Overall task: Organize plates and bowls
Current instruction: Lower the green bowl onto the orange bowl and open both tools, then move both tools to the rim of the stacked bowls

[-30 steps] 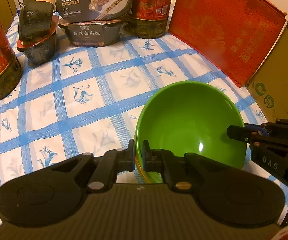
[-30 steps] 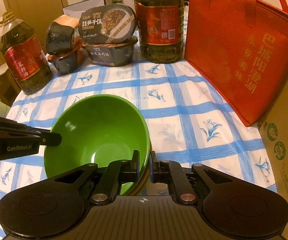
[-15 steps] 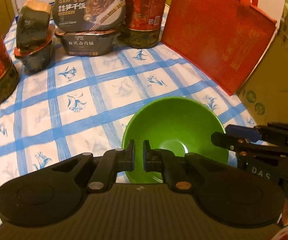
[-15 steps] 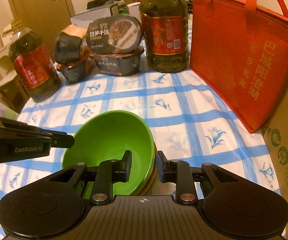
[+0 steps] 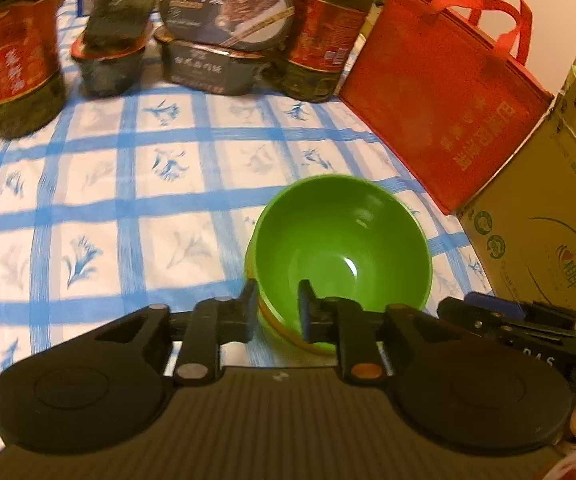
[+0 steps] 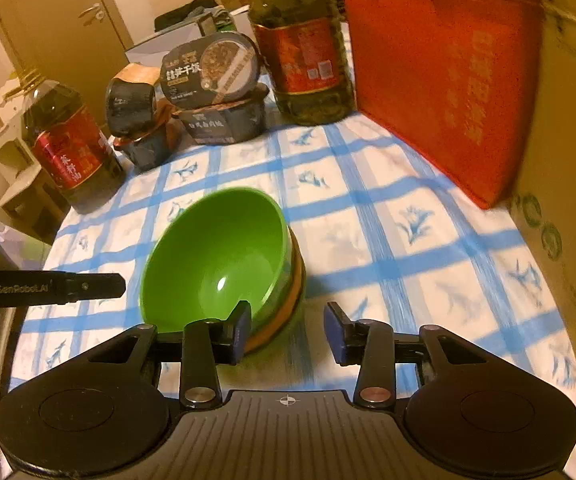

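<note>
A green bowl (image 5: 343, 256) (image 6: 216, 264) sits nested on top of a short stack, with an orange bowl rim (image 6: 293, 296) showing beneath it, on the blue-checked tablecloth (image 5: 128, 208). My left gripper (image 5: 278, 312) straddles the bowl's near rim. Its jaws are opening, with one finger outside the rim and one inside, and the pads are off the wall. My right gripper (image 6: 288, 334) is at the stack's right edge. Its jaws are also opening, wider, with only the stack's edge between them. Each gripper shows in the other's view: the right gripper (image 5: 499, 322) and the left gripper (image 6: 60, 288).
Two large oil bottles (image 6: 303, 52) (image 6: 68, 148) and stacked boxed meals (image 6: 216, 92) line the far side. A red tote bag (image 6: 443, 72) and a cardboard box (image 5: 539, 220) stand along the right. The table's left edge (image 6: 54, 240) drops off beside the bowls.
Both grippers were shut on the green bowl's rim. Their jaws have now parted, letting go of it. Both have drawn back and slightly up, so the bowl looks smaller.
</note>
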The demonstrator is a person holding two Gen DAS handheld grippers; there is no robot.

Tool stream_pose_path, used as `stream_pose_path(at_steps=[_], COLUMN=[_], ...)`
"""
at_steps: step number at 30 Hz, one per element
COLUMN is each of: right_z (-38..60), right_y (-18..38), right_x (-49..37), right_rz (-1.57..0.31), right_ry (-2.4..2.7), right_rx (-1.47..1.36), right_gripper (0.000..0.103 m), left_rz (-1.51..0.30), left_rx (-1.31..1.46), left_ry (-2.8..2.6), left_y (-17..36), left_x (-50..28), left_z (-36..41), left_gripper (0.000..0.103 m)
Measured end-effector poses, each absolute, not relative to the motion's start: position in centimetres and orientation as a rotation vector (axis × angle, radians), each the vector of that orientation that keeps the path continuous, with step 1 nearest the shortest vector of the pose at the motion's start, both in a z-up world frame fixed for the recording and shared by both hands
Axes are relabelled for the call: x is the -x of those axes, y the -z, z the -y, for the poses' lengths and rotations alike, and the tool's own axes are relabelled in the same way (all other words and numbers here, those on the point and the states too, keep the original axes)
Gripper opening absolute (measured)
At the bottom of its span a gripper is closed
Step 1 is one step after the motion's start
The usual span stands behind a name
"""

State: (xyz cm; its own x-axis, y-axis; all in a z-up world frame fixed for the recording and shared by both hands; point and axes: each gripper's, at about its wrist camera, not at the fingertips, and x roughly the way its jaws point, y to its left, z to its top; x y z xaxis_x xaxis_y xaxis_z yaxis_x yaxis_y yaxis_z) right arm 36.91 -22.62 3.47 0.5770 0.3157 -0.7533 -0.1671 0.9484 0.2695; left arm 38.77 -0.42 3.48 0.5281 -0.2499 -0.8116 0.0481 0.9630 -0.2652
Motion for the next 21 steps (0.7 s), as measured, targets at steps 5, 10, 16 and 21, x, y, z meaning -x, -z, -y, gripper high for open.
stream_pose_path(at_steps=[5,10,16,21], right_z=[23.1,23.1,22.9,22.9], right_y=[-3.3,-3.0,-3.0,-3.2], right_x=[-35.3,-33.6,-31.9,-30.6], right_rz=[-0.927,-0.942,-0.948,-0.951], right_ry=[-0.28,-0.28,-0.278,-0.278], right_rx=[-0.198,-0.203,-0.194,-0.204], right_gripper=[0.043,0.045,0.045,0.046], left_rz=[-1.002,-1.005,-0.992,-0.971], left_rx=[0.244,0.243,0.208,0.18], left_ry=[0.149,0.117,0.098,0.094], left_y=[-3.1,-2.9,-2.9,-3.3], left_x=[-36.8,-35.0,-32.9,-31.2], left_z=[-0.3,-0.5,-0.1,0.2], left_gripper=[0.03,0.04,0.047,0.053])
